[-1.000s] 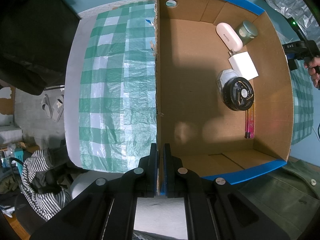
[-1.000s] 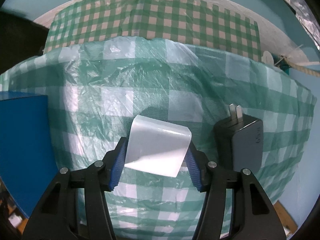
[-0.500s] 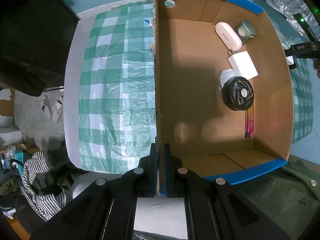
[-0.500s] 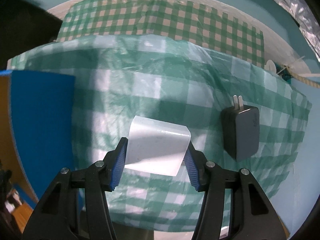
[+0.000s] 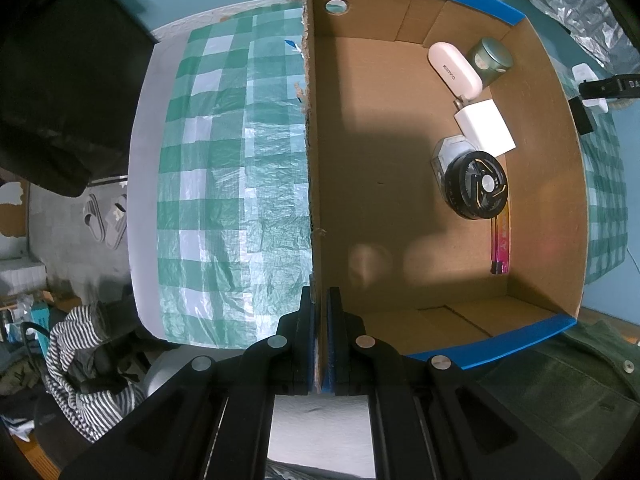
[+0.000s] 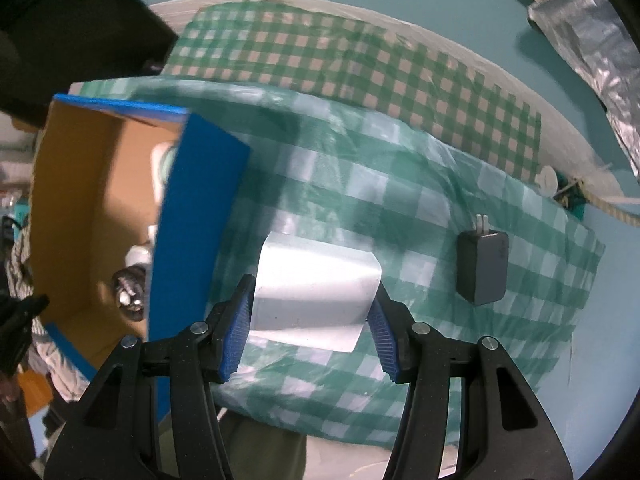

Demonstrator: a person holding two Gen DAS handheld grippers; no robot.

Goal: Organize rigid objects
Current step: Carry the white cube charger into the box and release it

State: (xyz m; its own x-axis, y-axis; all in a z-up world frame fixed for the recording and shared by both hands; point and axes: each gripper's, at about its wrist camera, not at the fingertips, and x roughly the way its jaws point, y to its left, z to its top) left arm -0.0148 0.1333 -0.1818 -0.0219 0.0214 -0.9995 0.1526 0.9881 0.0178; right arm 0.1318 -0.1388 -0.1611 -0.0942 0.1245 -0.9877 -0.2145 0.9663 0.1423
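An open cardboard box (image 5: pixel 400 200) with blue rims stands on the green checked tablecloth (image 5: pixel 232 184). My left gripper (image 5: pixel 320 300) is shut on the box's left wall near its front corner. Along the box's right side lie a white case (image 5: pixel 454 69), a green tin (image 5: pixel 490 59), a white charger (image 5: pixel 486 128), a black round fan (image 5: pixel 476 188) and a pink tube (image 5: pixel 500 248). My right gripper (image 6: pixel 310 304) is shut on a silvery rectangular block (image 6: pixel 316 288), held in the air above the cloth just right of the box's blue wall (image 6: pixel 192 216). A dark grey charger (image 6: pixel 482 266) lies on the cloth further right.
A crinkled silver bag (image 6: pixel 592 40) lies on the teal surface at the upper right. A rope (image 6: pixel 600 200) runs past the cloth's right corner. Striped clothing (image 5: pixel 80 360) and slippers (image 5: pixel 104 216) lie on the floor to the left of the table.
My right gripper has risen with the silvery block and shifted, so the box now shows at the left of its view and the grey charger looks smaller. The left gripper and box have not moved.
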